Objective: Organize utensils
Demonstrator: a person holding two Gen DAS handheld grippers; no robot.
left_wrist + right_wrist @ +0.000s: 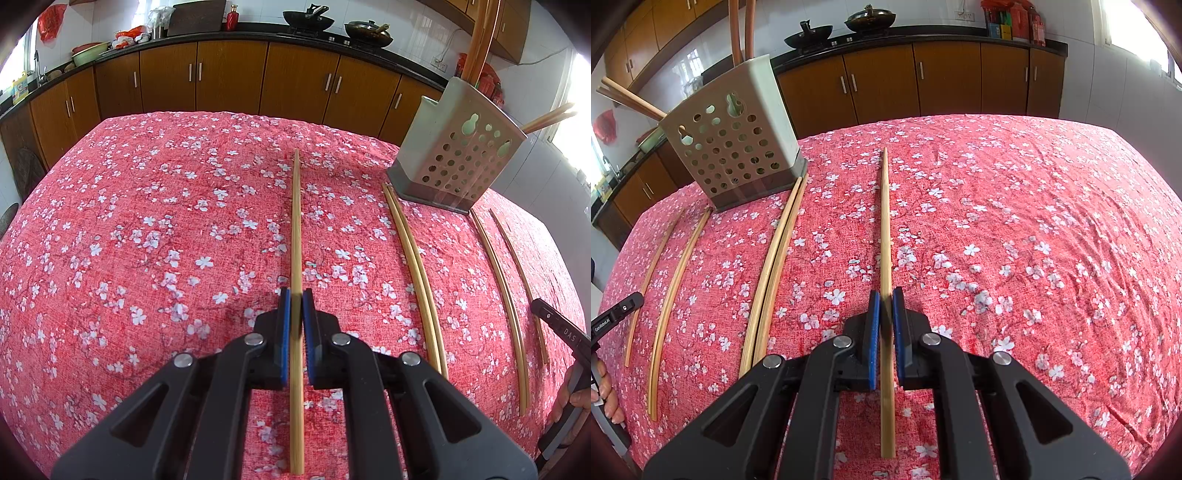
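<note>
Chopsticks are occupying both grippers: the left gripper (296, 295) is clamping one chopstick (296, 229) between its blue pads, and the right gripper (885, 293) is pinching another chopstick (885, 229) likewise. Four loose chopsticks (413, 254) are lying on the red floral tablecloth (147, 229), reaching toward the perforated utensil holder (461, 155), which is already holding several.

Black fingers (282, 332), blue pads (873, 332)
</note>
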